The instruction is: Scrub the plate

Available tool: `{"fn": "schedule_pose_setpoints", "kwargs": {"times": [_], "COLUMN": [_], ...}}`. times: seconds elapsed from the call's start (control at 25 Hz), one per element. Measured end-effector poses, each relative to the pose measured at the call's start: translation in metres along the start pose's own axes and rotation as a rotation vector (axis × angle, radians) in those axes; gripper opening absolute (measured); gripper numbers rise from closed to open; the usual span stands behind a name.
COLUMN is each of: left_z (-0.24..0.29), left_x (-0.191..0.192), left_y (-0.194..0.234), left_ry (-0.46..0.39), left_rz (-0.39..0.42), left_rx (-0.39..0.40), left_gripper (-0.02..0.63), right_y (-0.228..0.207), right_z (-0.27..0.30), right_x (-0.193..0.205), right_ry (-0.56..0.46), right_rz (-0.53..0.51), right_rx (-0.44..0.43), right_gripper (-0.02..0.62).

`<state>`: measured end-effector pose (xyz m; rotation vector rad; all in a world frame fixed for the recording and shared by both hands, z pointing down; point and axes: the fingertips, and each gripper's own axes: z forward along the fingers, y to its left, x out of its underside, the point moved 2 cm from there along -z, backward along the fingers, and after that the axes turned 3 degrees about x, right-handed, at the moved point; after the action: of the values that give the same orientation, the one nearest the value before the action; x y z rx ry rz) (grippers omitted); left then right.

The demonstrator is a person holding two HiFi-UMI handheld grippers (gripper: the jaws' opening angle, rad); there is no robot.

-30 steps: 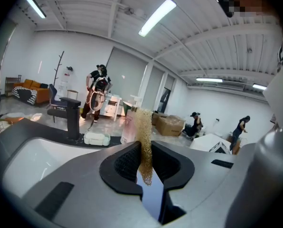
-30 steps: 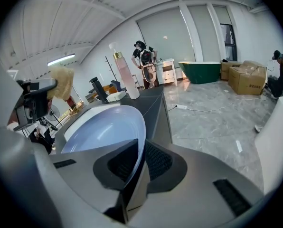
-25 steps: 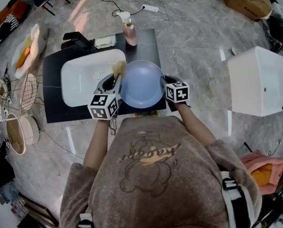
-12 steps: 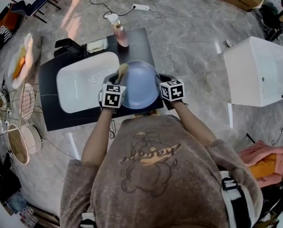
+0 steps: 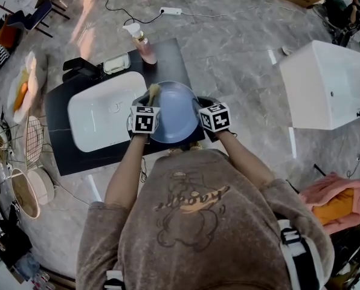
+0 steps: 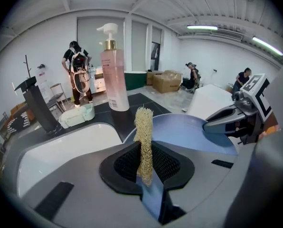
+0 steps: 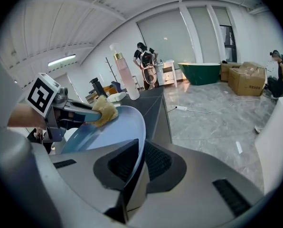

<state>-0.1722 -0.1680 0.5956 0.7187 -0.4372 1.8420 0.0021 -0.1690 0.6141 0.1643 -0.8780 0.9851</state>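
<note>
The right gripper (image 7: pixel 136 163) is clamped on the plate (image 5: pixel 177 116), its two black pads pressed on either side of the near right rim, so that in the right gripper view the blue rim runs straight up from between the jaws. The plate lies over the right part of the dark desk (image 5: pixel 174 59), just beside the white sink (image 5: pixel 98 116), with its hollow face turned up towards the person; whether its underside rests on the desk cannot be told. The left gripper (image 6: pixel 146 167) is closed on a sponge (image 6: pixel 143 127), a pale yellow, coarse-meshed strip that stands upright out of the narrow gap between its pads. In the head view this gripper comes in from the plate's left side, and the sponge sits at the plate's far left rim; the right gripper view shows the sponge lying against the inner face there, apparently touching it. The two marker cubes sit at the plate's near edge, one on each side. At the back of the desk a pink pump bottle (image 5: pixel 145 47) stands upright, with a small soap dish (image 5: pixel 116 63) to its left and a black faucet (image 5: pixel 80 70) beyond that, at the sink's far edge. Off to the right, well apart from the desk, a white bathtub (image 5: pixel 325 86) stands on the grey marble floor (image 5: pixel 240 47).
</note>
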Motion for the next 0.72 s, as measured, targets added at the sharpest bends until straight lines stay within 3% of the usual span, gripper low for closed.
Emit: {"fn": "schedule_pose_setpoints", "kwargs": {"times": [0.52,0.72], "left_z": [0.018,0.029], "left_x": [-0.014,-0.020], "left_y": [-0.015,-0.029], "left_ry": [0.038,0.080], "left_rz": [-0.017,0.030], "left_rx": [0.096,0.146], "left_gripper": [0.064,0.064], "right_y": [-0.002,-0.004], "right_z": [0.000,0.001], "right_x": [-0.002,-0.002], "right_ry": [0.011,0.008], "right_rz": [-0.028,-0.017], "right_rx": [-0.024,-0.032], "right_gripper": [0.039,0.038]}}
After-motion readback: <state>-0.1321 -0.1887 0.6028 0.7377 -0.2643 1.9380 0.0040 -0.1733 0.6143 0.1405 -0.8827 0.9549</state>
